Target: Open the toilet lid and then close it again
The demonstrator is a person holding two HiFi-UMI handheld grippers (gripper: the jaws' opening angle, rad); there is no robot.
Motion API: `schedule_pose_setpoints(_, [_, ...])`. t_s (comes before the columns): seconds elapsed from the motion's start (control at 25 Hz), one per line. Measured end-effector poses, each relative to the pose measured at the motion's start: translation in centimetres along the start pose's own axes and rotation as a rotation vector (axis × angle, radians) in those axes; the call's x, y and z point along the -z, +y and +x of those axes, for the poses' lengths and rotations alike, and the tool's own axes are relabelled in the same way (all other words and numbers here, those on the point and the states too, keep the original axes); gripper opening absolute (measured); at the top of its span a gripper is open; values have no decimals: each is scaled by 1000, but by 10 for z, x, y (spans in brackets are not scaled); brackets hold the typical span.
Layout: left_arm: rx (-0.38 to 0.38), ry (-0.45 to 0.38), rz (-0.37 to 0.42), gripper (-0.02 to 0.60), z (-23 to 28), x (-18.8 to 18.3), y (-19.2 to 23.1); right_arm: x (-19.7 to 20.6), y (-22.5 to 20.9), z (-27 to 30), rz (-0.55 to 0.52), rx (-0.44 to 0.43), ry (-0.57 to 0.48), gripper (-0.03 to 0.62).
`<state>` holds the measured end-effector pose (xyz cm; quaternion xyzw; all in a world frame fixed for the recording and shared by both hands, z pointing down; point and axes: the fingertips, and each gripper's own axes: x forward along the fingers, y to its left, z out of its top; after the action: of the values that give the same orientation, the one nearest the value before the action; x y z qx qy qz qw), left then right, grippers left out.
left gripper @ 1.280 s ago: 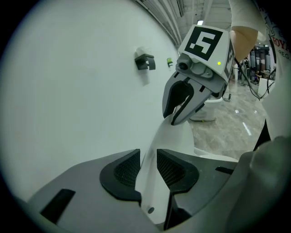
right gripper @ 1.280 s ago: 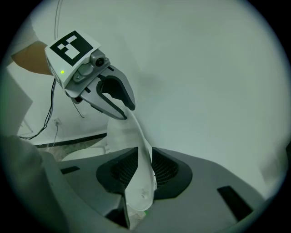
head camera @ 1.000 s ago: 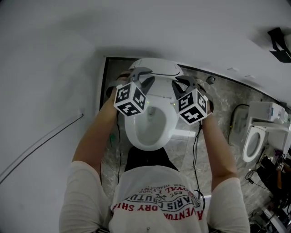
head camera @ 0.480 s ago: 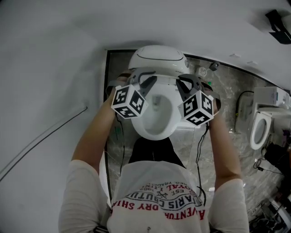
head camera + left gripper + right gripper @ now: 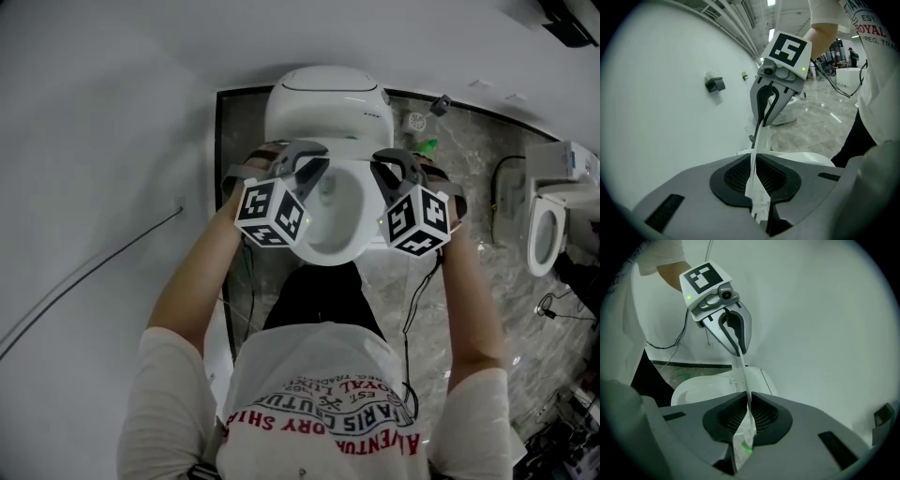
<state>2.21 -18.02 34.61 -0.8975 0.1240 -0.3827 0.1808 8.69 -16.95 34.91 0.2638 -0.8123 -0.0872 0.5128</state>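
The white toilet lid (image 5: 757, 140) stands raised and shows edge-on as a thin strip running from one gripper to the other. My left gripper (image 5: 754, 176) is shut on the lid's left edge; its jaws have just been closing with the lid between them. My right gripper (image 5: 747, 416) is shut on the lid's (image 5: 743, 376) right edge. In the head view the left gripper (image 5: 317, 172) and right gripper (image 5: 382, 173) flank the open seat (image 5: 352, 248), in front of the tank (image 5: 328, 94).
A white wall (image 5: 94, 187) runs close along the left. Grey marble floor (image 5: 441, 309) lies to the right, with a second toilet (image 5: 544, 225) at the far right. Cables (image 5: 408, 309) hang from the grippers. A small black fixture (image 5: 715, 84) is mounted on the wall.
Both grippers have come away from the tank toward the person, with the lid between them. More of the tank now shows beyond them.
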Motion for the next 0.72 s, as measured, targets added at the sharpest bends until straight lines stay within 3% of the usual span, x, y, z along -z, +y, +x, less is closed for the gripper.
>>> schedule_pose_setpoints(0.12, [9,-3,7,41,-7,-1,-20,2,20,-7,-35,10,-7,32])
schedule_pose_setpoints(0.32, [24,-21,-45,44,-14,0,-50,9,50,-13,-73,11,16,32])
schedule_pose_setpoints(0.72, [-29,5,-46,55,-24,9,-107,19,107,-20,-163,48,14,32])
